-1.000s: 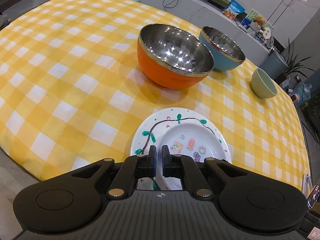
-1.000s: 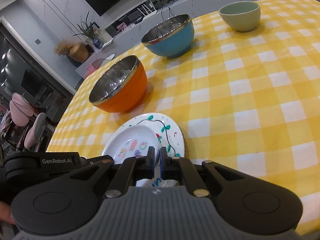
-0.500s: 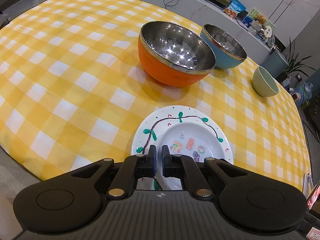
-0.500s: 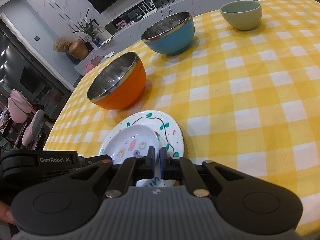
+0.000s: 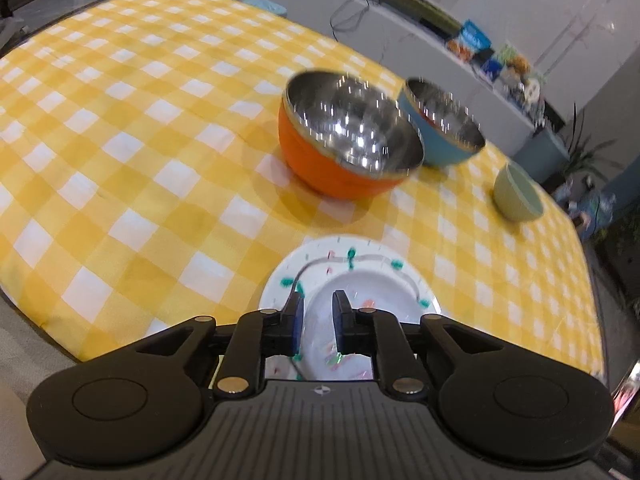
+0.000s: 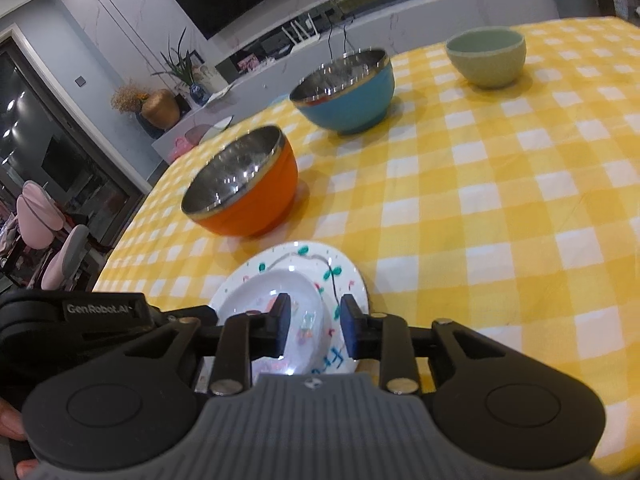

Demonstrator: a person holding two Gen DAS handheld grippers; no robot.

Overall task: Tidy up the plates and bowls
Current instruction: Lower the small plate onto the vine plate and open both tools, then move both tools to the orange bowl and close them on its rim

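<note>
Three bowls: orange bowl [image 5: 344, 160], blue bowl [image 5: 448, 128], green bowl [image 5: 516, 196]; two stacked plates [image 5: 320, 280].

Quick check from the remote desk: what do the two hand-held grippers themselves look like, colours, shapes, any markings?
Both match: the left hand-held gripper and right hand-held gripper have ribbed grey bodies, glossy black rounded side housings with round discs, black linkage arms with metal pins, and blue-faced pads. The left one's body, seen in the right view, reads "GenRobot.AI". No cables visible.
</note>
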